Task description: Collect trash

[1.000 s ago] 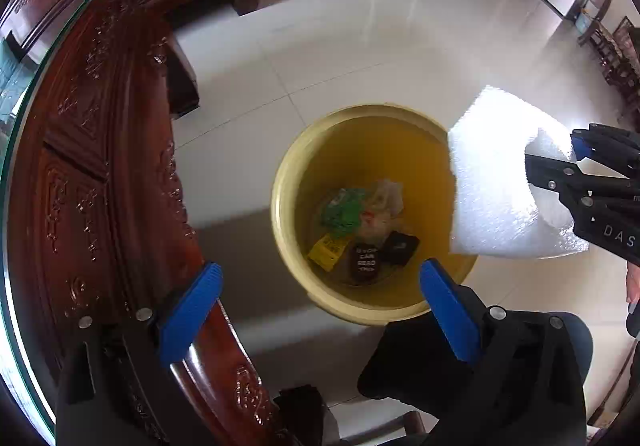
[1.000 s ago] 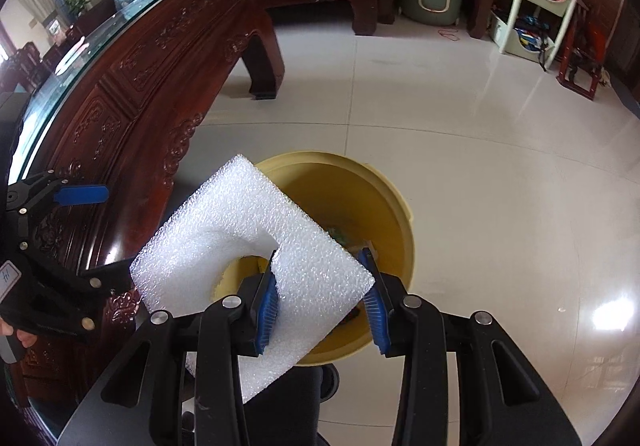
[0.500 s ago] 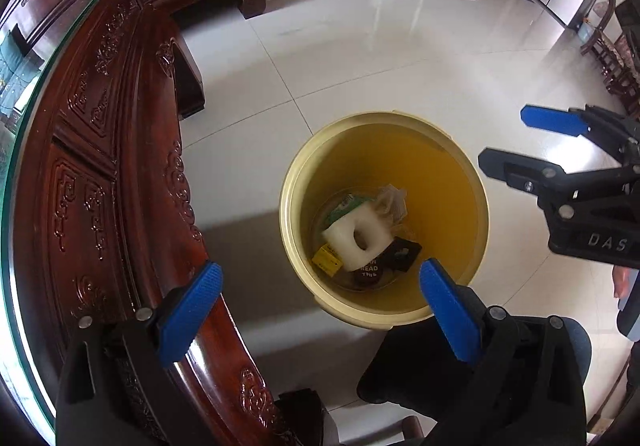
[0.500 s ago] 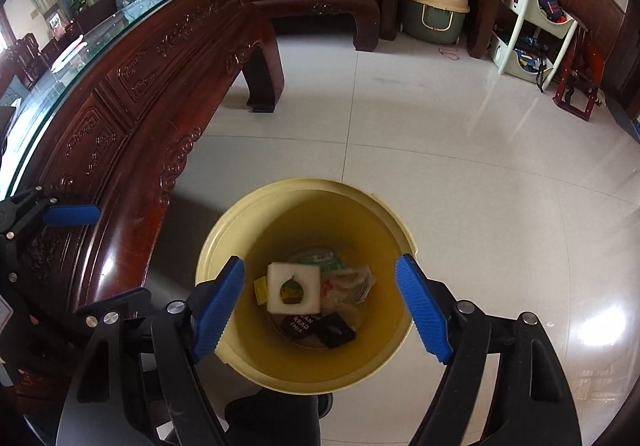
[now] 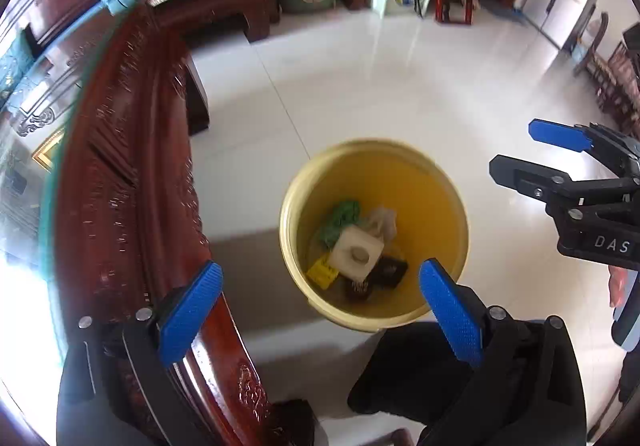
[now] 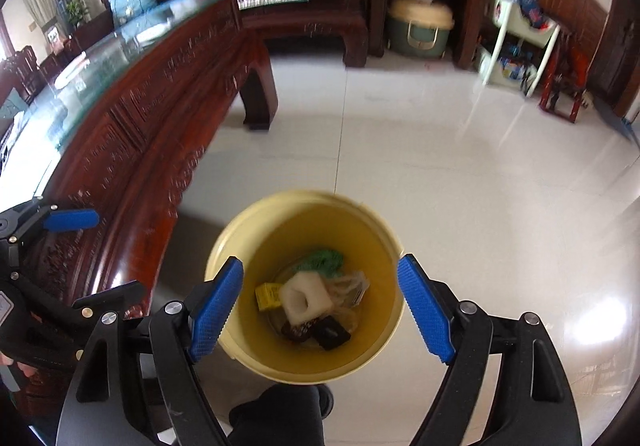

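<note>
- Floor (image 6: 460, 174): pale glossy tile, the largest surface in both views, bearing everything below.
- Carved table (image 5: 132, 182): dark red wood with a glass top, along my left side; its leg stands near the bin, not touching it.
- Bin (image 5: 448, 206): yellow, round, upright on the tile. It lies directly below and ahead of both my tongs, so any drop goes straight down.
- My left gripper (image 5: 320, 310): blue pads spread wide, nothing between them; it hovers over the near-left rim.
- My right gripper (image 6: 320, 306): pads likewise wide apart and empty, framing the bin mouth almost exactly. I judge this the nearer and better-centred of the two.
- Foam block (image 6: 306, 296): white, squarish with a hole through it, no clear long axis; it rests on top of the heap at the bin's bottom.
- Other trash under and beside it: green wrapper (image 5: 340, 222), yellow packet (image 5: 322, 273), dark sachets (image 6: 332, 332), crumpled clear wrap (image 6: 350, 284).
- View differences: the left camera shows the right tool from the side, over the tile right of the bin; the right camera alone shows the tabletop's length, where I judge further trash must be sought.
</note>
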Demonstrator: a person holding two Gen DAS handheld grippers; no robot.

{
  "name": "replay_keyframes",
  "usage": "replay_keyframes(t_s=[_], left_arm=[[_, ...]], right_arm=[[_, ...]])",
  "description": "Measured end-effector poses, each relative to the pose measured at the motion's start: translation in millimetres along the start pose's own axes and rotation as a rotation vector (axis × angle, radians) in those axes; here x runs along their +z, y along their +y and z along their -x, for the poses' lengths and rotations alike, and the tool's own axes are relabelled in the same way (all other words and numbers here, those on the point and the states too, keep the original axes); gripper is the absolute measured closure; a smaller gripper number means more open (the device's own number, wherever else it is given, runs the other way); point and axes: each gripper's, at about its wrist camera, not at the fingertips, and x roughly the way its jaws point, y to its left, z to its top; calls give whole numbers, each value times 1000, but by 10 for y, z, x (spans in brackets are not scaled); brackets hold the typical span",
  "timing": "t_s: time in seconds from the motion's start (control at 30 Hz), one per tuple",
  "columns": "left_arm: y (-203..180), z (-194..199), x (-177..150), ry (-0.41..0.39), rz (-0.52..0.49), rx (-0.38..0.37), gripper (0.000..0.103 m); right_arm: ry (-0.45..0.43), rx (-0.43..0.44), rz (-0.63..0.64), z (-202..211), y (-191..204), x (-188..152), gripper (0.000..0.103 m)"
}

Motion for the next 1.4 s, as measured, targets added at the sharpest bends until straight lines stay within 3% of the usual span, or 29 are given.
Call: replay_keyframes(t_s=[0.27, 0.4, 0.63, 0.77, 1.2, 1.4], left_arm=[[227, 925, -313, -227, 93, 52, 4], [386, 1400, -570, -320, 126, 127, 4], [793, 2074, -1154, -451, 282, 232, 4], [994, 2295, -1463, -490, 363, 294, 4], [1285, 2738, -2304, -578, 482, 529, 4], [1426, 2904, -2645, -565, 552, 672, 4]], right_arm=[[-193, 54, 65, 847, 584, 63, 16], [-277, 93, 97, 1202, 922, 40, 13], [-402, 175, 141, 1593, 1571, -73, 9], [-442, 209, 182, 1671, 1938, -174, 8], [-421, 336, 228, 1626, 2769, -532, 8], [-433, 380, 269, 1680, 3073, -620, 8]])
